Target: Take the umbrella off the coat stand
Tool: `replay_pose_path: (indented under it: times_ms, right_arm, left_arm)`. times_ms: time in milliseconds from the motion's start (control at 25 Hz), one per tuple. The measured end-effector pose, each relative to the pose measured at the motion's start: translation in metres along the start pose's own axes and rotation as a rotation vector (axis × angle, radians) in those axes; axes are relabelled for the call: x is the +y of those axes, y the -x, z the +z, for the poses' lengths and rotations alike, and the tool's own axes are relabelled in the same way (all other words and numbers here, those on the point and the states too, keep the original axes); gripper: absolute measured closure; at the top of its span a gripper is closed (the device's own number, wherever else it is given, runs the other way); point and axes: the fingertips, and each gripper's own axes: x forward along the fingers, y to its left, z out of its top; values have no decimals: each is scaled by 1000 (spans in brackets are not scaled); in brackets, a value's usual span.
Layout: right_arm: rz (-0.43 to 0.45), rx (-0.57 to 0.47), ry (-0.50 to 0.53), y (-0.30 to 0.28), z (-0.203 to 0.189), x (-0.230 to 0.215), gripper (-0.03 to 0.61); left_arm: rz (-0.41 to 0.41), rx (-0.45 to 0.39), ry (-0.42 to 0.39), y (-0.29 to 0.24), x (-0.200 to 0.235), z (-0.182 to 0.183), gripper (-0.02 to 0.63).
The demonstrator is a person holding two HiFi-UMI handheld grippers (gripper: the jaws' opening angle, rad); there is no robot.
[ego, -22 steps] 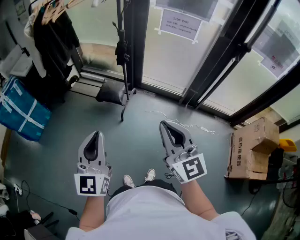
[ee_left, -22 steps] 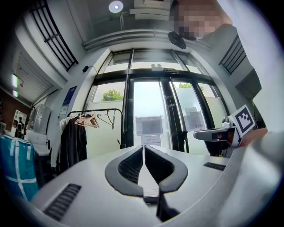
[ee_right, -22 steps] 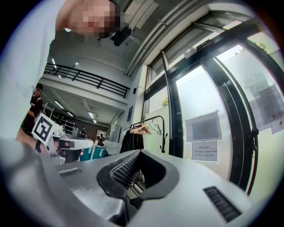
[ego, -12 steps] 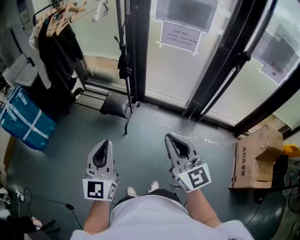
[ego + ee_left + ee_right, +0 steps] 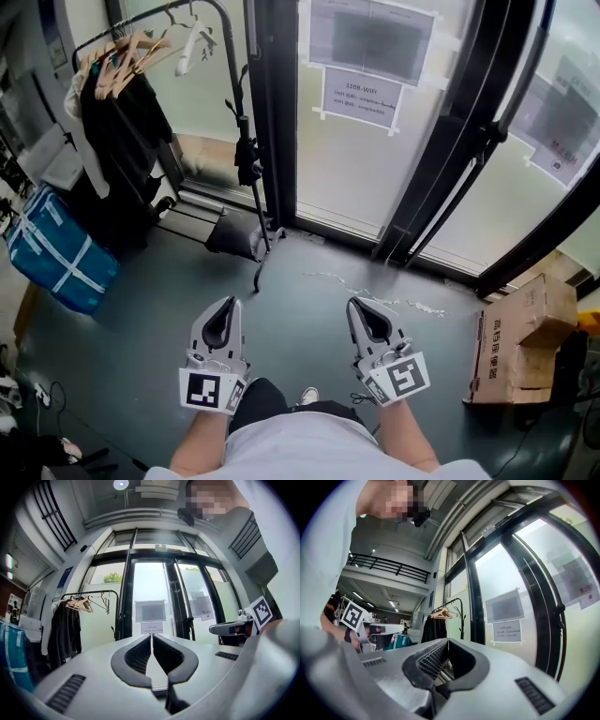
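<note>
Approach came first: the left gripper [image 5: 229,305] and right gripper [image 5: 360,306] were both closed and empty, well apart from the coat stand [image 5: 246,103] by the door. The dark umbrella [image 5: 247,167] seemingly hung mid-pole. One gripper should open before reaching it. Only the head view showed that bundle; the gripper views showed the pinched jaws.

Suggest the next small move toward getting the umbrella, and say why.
Probably a step forward and left toward the coat stand. The umbrella hangs on its pole across the floor, seemingly beyond reach, while the left gripper and right gripper sit close to the person's body, both shut and empty.
</note>
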Motion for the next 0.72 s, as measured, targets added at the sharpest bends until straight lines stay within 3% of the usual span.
replay_pose_path:
  times_ms: [320,720]
  right_arm:
    - [31,31,13,-59,-14,-11,560]
    - [20,82,13,-201,-34,-23,560]
  left_arm:
    - [56,32,36,-25,50,-25,582]
    - [-3,45,49,-123,154,-43,582]
